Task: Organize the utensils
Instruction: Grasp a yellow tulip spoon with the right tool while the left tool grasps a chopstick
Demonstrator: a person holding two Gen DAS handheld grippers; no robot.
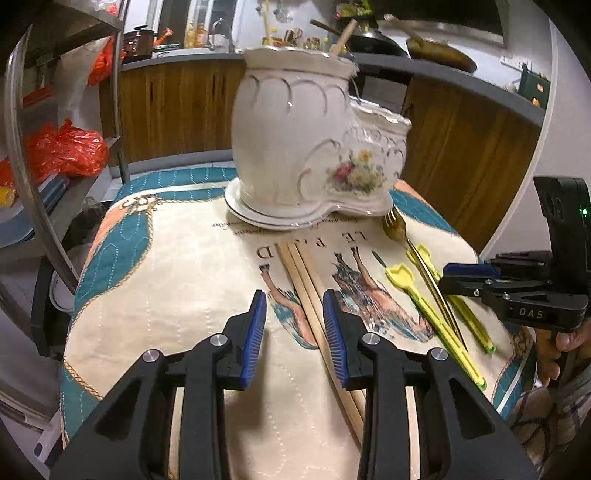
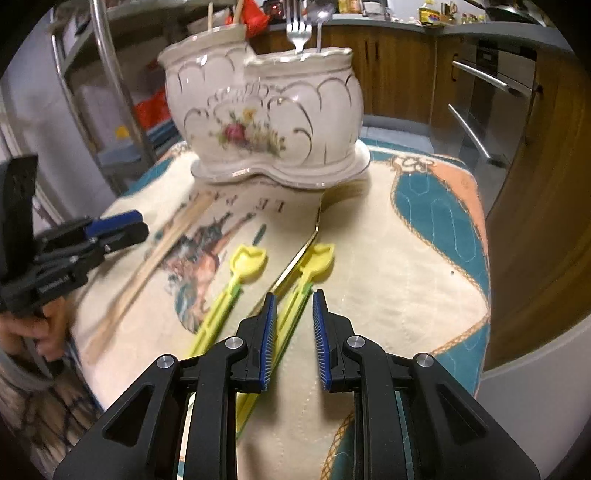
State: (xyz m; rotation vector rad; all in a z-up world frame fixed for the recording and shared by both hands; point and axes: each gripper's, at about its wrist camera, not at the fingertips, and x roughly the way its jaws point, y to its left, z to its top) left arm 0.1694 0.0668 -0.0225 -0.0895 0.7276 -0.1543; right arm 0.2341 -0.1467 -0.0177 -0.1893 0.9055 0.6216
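A white ceramic utensil holder (image 1: 295, 144) with flower print stands at the far end of the cloth-covered table (image 1: 184, 258); it also shows in the right wrist view (image 2: 266, 110), holding a fork (image 2: 297, 26), a spoon and wooden sticks. Wooden chopsticks (image 1: 306, 291) lie on the cloth, passing under my open left gripper (image 1: 294, 299). Two yellow-green plastic utensils (image 1: 424, 295) and a gold fork (image 1: 397, 229) lie to the right. My right gripper (image 2: 294, 299) is open, low over the yellow utensils (image 2: 314, 262), empty.
A metal rack (image 1: 55, 166) with red bags stands left of the table. Wooden cabinets (image 2: 535, 147) and an oven lie beyond and to the right. The person's hands hold each gripper handle at the near table edge.
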